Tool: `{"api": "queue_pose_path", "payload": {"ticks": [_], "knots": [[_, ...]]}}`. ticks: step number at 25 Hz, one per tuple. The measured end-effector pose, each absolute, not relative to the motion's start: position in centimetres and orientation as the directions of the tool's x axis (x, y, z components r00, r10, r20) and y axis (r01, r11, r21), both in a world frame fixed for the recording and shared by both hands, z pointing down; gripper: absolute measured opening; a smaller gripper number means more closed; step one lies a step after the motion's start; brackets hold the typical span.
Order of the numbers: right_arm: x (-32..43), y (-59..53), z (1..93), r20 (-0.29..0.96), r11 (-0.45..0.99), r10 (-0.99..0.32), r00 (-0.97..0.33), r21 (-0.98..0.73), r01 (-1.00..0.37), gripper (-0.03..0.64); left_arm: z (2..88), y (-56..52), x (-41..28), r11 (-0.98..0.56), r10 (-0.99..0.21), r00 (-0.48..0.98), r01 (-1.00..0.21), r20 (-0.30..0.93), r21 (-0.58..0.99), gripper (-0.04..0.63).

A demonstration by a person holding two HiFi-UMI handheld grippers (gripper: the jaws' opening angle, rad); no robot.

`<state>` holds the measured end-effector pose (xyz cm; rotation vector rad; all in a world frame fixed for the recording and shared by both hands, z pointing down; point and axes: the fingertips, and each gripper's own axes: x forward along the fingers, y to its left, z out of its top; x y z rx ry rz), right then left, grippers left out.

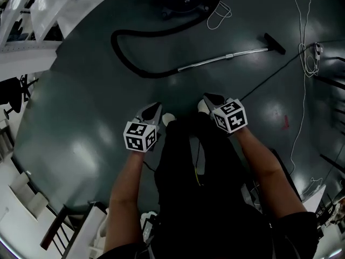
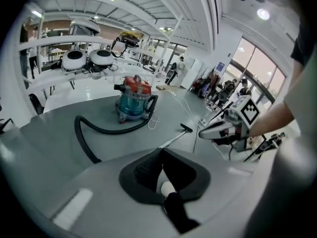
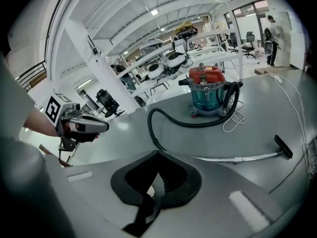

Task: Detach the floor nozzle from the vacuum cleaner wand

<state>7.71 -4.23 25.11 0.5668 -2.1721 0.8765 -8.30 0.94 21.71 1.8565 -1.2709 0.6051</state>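
Glossy grey floor (image 1: 75,101) is reflecting ceiling lights in a white hall lined with racks (image 2: 49,42). Nozzle (image 1: 275,43) is lying ahead, on the wand (image 1: 215,60). Left gripper (image 1: 155,108) and right gripper (image 1: 208,99) are hanging closed, empty.

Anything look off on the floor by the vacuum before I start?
Nothing damaged or spilled. The silver metal wand and black floor nozzle lie flat, joined; a thin black cable trails beside the nozzle.

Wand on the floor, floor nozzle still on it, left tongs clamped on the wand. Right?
No. The left tongs are shut on nothing, well short of the wand, as the head view shows. The wand does lie on the floor with the floor nozzle still on it.
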Motion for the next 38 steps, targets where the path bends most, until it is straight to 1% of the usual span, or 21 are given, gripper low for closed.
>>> {"api": "queue_pose_path", "payload": {"ticks": [5, 10, 14, 19, 23, 27, 29, 32, 35, 38], "knots": [[5.9, -5.3, 32.0, 0.769, 0.671, -0.133, -0.625, -0.394, -0.628, -0.006, 29.6, 0.2, -9.8, -0.180, -0.518, 0.390, -0.920, 0.761, 0.349, 0.008], [3.9, -7.8, 39.5, 0.769, 0.719, -0.131, -0.626, -0.361, -0.594, -0.006, 38.1, -2.2, -12.9, -0.261, -0.506, 0.365, -0.928, 0.782, 0.264, 0.008], [2.9, -9.6, 45.4, 0.764, 0.743, -0.137, -0.631, -0.342, -0.576, -0.005, 44.8, -3.6, -13.9, -0.292, -0.493, 0.396, -0.914, 0.774, 0.282, 0.008], [1.7, -11.4, 51.7, 0.752, 0.776, -0.100, -0.651, -0.351, -0.524, -0.006, 50.8, -5.7, -13.8, -0.393, -0.486, 0.440, -0.882, 0.755, 0.261, 0.008], [0.6, -12.7, 55.7, 0.731, 0.816, -0.039, -0.681, -0.370, -0.444, -0.005, 54.4, -8.4, -13.7, -0.427, -0.494, 0.481, -0.860, 0.724, 0.280, 0.008], [-0.8, -13.8, 60.4, 0.722, 0.852, 0.025, -0.692, -0.377, -0.364, -0.006, 58.3, -9.9, -12.5, -0.499, -0.436, 0.584, -0.790, 0.685, 0.356, 0.008], [-1.2, -14.6, 62.8, 0.715, 0.868, 0.035, -0.698, -0.367, -0.333, -0.005, 60.6, -10.1, -11.8, -0.586, -0.399, 0.610, -0.744, 0.685, 0.321, 0.008], [-1.8, -15.7, 67.0, 0.719, 0.892, 0.031, -0.694, -0.333, -0.305, -0.005, 63.1, -10.8, -11.6, -0.710, -0.370, 0.622, -0.668, 0.690, 0.222, 0.009], [-1.8, -16.5, 70.1, 0.719, 0.905, 0.018, -0.695, -0.307, -0.294, -0.005, 65.8, -11.4, -11.6, -0.724, -0.374, 0.633, -0.656, 0.678, 0.214, 0.009], [-2.0, -17.2, 71.6, 0.703, 0.920, 0.028, -0.711, -0.297, -0.257, -0.005, 68.7, -11.3, -11.9, -0.742, -0.355, 0.625, -0.641, 0.696, 0.197, 0.009]]}}
